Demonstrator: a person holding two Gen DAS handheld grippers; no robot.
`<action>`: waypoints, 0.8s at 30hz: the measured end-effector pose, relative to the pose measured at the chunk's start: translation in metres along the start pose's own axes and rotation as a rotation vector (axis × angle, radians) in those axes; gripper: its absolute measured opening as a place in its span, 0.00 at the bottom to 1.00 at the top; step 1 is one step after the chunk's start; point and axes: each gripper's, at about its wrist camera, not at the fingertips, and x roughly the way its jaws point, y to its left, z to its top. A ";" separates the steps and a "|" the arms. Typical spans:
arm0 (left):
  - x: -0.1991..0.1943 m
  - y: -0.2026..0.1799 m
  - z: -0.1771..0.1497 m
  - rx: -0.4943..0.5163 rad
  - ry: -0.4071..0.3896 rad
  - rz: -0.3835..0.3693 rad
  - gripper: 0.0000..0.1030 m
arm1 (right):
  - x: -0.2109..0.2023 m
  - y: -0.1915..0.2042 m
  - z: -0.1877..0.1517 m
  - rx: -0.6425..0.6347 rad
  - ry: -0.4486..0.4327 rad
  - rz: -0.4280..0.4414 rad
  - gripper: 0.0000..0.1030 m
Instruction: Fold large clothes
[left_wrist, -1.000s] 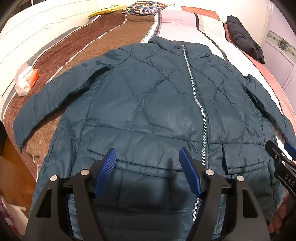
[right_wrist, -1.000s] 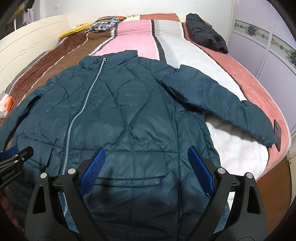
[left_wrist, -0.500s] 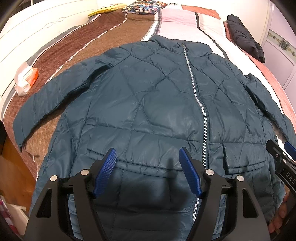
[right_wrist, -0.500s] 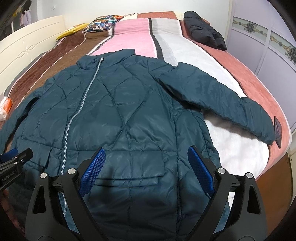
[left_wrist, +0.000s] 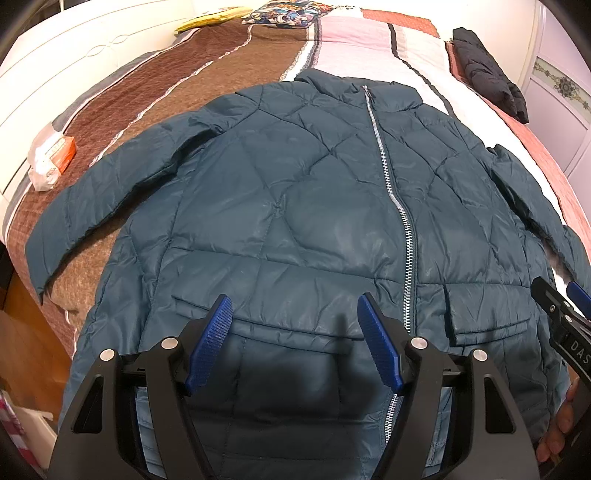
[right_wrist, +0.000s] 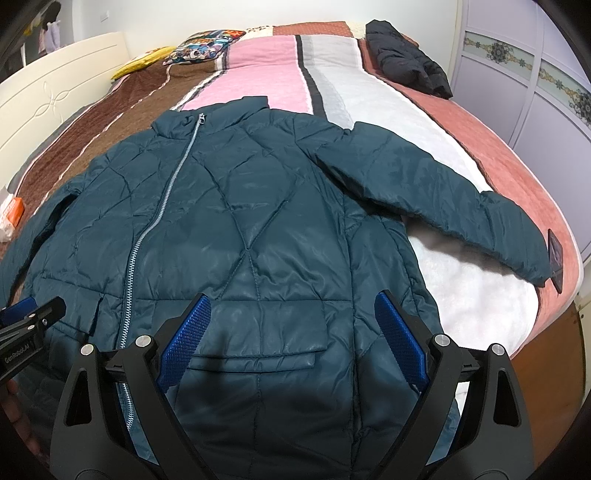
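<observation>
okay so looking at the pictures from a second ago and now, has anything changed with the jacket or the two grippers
Nothing visibly changed. The teal jacket lies spread flat and zipped on the bed, both sleeves out, as before. The left gripper and right gripper still hover over its hem, jaws open, holding nothing.

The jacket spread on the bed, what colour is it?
Dark teal jacket with a silver zipper; clearest in the right wrist view.

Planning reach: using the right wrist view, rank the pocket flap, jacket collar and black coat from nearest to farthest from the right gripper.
From the right gripper:
1. Pocket flap, just ahead between the fingers.
2. Jacket collar, mid-bed, slightly left.
3. Black coat, far end, right.
</observation>
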 end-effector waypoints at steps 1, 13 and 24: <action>0.000 0.000 0.000 0.000 0.000 0.000 0.67 | 0.000 0.000 0.000 0.000 0.000 0.000 0.87; 0.002 -0.001 -0.003 0.000 0.004 -0.001 0.67 | 0.001 -0.001 0.000 0.004 0.005 0.001 0.87; 0.003 -0.001 -0.006 -0.004 0.015 -0.004 0.67 | 0.005 -0.004 -0.002 0.016 0.015 0.005 0.87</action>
